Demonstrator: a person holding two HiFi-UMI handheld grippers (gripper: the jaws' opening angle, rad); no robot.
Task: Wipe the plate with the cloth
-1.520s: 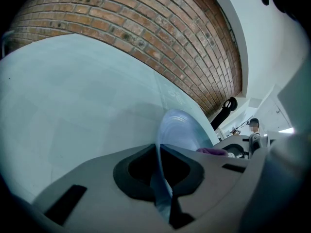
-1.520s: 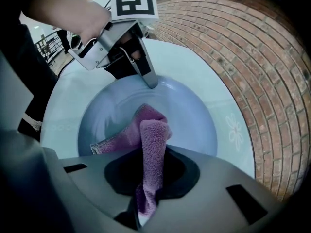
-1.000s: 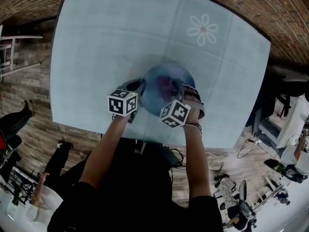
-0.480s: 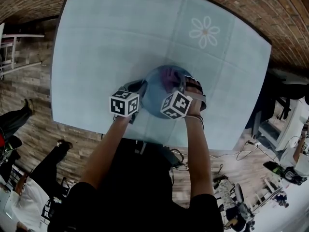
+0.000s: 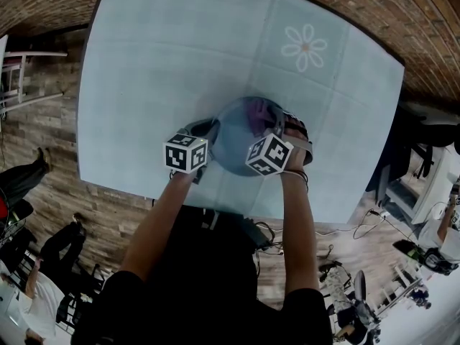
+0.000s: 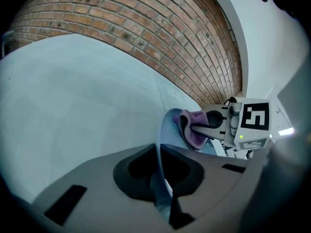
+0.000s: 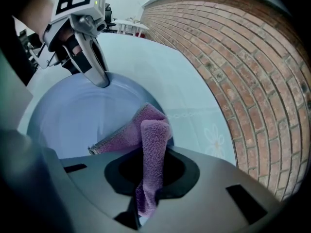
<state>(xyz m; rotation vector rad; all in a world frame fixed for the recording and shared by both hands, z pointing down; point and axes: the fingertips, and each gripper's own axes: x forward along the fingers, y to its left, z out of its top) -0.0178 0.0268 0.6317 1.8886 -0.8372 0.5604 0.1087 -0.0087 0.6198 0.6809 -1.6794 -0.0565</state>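
Toward the near edge of the worktop: the blue plate is a little in from that edge, about midway between the two near corners.
Left claw: closed on the plate's left rim and unmoved, steadying it.
Right claw: clamped on the purple cloth. Over the last second it has slid from the plate's middle toward the right rim.
Cloth: now lies on the plate's far-right part.
Meaning: a wiping stroke looks under way, and the left half may still want a pass.
Writing: none readable, only square black-and-white markers on each cube and a daisy print on the worktop.
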